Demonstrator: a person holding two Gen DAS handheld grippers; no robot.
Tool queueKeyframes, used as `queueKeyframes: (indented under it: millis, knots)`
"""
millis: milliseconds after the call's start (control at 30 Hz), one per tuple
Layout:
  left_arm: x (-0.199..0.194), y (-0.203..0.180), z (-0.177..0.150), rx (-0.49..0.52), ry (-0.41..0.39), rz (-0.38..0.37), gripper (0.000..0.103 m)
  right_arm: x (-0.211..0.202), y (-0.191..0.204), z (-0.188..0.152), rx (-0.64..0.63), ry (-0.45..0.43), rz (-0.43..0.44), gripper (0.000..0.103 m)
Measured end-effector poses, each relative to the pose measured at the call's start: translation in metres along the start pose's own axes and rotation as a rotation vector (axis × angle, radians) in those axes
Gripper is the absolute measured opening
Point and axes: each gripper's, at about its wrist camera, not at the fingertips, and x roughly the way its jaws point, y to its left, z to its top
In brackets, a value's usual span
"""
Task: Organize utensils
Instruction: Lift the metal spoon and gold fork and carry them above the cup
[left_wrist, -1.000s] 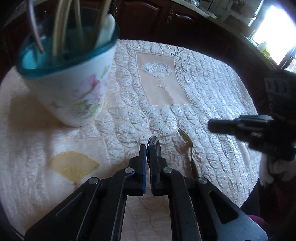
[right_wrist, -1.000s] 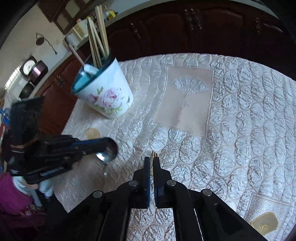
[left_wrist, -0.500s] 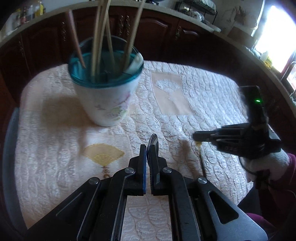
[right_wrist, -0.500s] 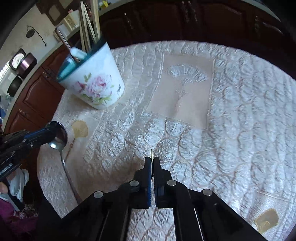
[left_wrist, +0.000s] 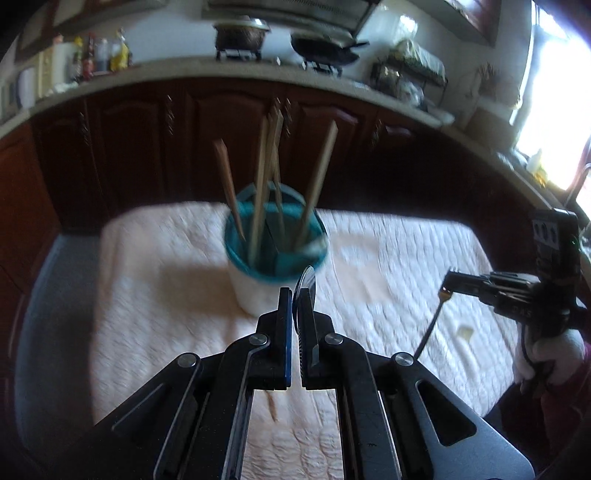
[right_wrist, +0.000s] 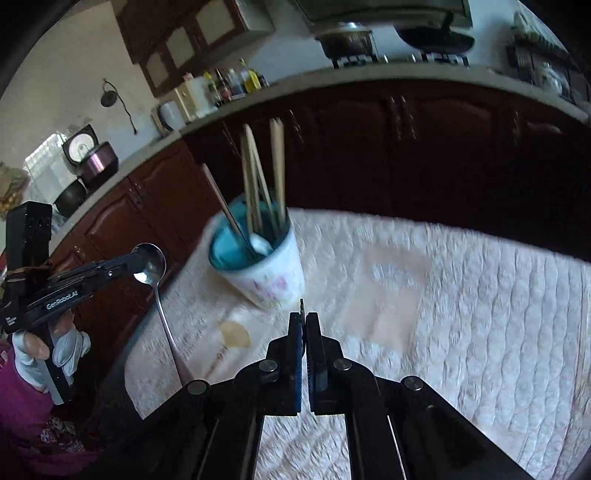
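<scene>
The left gripper (left_wrist: 294, 295) is clamped on a metal spoon (right_wrist: 150, 263), its jaws drawn narrow around the bowl. In the left wrist view only the bowl's thin edge pokes up between the pads; in the right wrist view the whole spoon shows, bowl pinched at the gripper tip and the long handle hanging down clear of the table. A hand in a pale glove (right_wrist: 55, 354) grips that tool from below.

The right gripper (right_wrist: 303, 319) is likewise closed tight, on a fork (left_wrist: 436, 317). From the left wrist view the fork's golden head sits in the jaw tips and its dark handle slants down toward the tablecloth without touching it. From the gripper's own camera only a sliver of metal shows between the pads (too thin to tell anything more).

On the table stands a white cup (right_wrist: 269, 273) with a pink flower print and a teal inside, upright, on a cream quilted tablecloth (right_wrist: 461, 295). Several wooden chopsticks (left_wrist: 267, 173) lean in it, fanned apart, and something white lies against the inner wall. Both grippers are raised above the cloth on the near side of the cup, the spoon to the cup's left and the fork to its right as the person faces it.

Dark wooden cabinets (left_wrist: 147, 147) run behind the table under a counter with pots.
</scene>
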Motion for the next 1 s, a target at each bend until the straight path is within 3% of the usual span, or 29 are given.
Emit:
queueKeyframes:
  millis: [267,367,533,1000]
  knots:
    - [-0.015,0.019,0.042,-0.028,-0.118,0.116,0.001,0.005,0.036,0.056,-0.046,-0.101,-0.021,0.002]
    - [-0.011,0.022,0.057,-0.009,-0.165,0.188,0.001,0.014,0.048,0.077,-0.064,-0.126,-0.037,0.002]
    - [0.007,0.033,0.072,-0.025,-0.201,0.237,0.001,0.034,0.062,0.103,-0.098,-0.154,-0.083,0.002]
    - [0.057,0.033,0.086,0.083,-0.265,0.403,0.001,0.097,0.070,0.130,-0.198,-0.147,-0.210,0.002]
